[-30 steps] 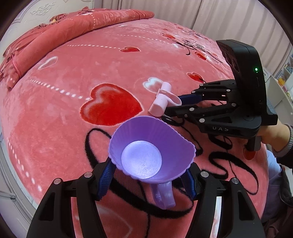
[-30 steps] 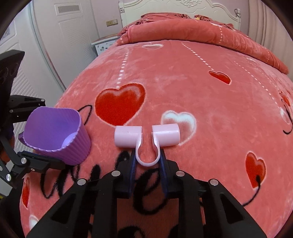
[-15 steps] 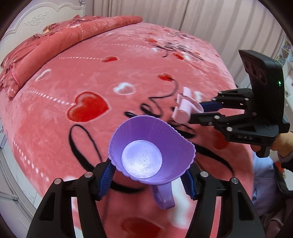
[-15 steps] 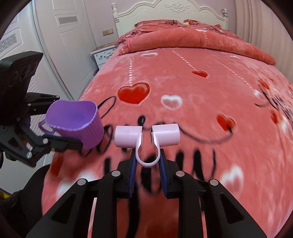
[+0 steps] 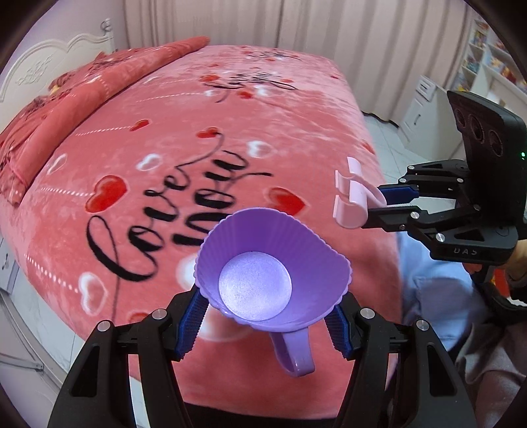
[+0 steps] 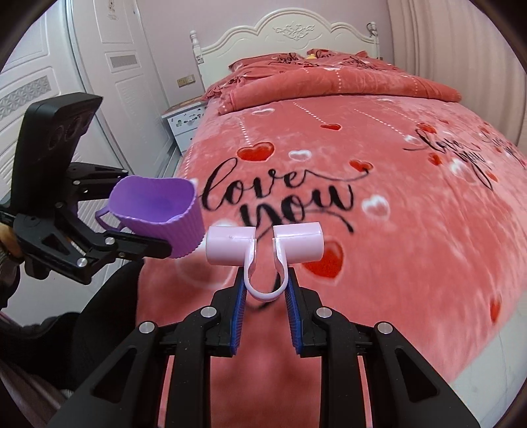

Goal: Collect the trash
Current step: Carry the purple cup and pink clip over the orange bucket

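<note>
My left gripper is shut on a purple ribbed silicone cup with a handle, mouth toward the camera, held in the air over the foot of the bed. The same cup shows at the left of the right wrist view, clamped by the left gripper. My right gripper is shut on a pale pink plastic clip with two tube ends, held above the blanket. From the left wrist view that clip and the right gripper sit to the right, beside the bed's edge.
The bed carries a pink plush blanket with hearts and black script, and a folded red quilt by the white headboard. A white nightstand and doors stand left. Curtains and shelves lie beyond the bed. A person's blue sleeve is lower right.
Both grippers have pulled back and up from the middle of the bed toward its foot, each still holding its object. The blanket now looks farther away and more of the room shows.
</note>
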The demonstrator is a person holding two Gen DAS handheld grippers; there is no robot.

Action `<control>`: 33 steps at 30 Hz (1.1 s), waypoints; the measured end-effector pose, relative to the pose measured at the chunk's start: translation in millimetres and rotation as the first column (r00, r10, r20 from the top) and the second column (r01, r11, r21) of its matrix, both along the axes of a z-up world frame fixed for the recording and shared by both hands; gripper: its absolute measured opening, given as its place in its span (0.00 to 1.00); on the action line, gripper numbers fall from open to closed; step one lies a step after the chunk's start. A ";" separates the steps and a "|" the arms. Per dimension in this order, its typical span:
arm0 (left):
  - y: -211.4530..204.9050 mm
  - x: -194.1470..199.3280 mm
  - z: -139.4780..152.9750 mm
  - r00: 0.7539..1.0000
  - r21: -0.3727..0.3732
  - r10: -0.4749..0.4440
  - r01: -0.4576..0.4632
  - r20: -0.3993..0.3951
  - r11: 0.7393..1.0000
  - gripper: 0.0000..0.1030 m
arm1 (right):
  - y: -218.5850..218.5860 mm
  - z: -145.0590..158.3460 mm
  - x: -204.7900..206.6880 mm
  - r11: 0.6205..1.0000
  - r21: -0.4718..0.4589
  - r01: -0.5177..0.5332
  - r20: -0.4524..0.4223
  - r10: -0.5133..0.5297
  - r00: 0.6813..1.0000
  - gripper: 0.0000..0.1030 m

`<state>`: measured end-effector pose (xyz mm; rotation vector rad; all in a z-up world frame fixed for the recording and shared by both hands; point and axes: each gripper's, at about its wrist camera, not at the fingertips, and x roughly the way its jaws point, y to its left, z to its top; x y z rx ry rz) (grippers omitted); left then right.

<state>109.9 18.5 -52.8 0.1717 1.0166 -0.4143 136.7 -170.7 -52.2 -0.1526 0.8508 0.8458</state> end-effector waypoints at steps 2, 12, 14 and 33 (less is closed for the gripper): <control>-10.6 -8.6 1.4 1.000 0.003 -0.018 0.018 0.002 1.000 0.63 | -15.2 2.1 -15.6 1.000 0.012 0.017 -0.001 -0.017 1.000 0.23; -101.6 -29.5 8.9 0.979 0.027 -0.202 0.202 0.019 0.979 0.63 | -107.7 12.7 -67.8 0.977 0.064 0.202 0.024 -0.203 0.979 0.23; -128.0 -28.6 9.8 0.966 0.032 -0.256 0.255 0.024 0.966 0.63 | -128.5 14.4 -76.1 0.967 0.068 0.245 0.028 -0.247 0.969 0.23; -354.7 -32.1 -13.8 0.732 0.019 -0.681 0.681 -0.008 0.732 0.63 | -360.8 -8.9 -170.1 0.704 0.032 0.710 -0.004 -0.710 0.704 0.23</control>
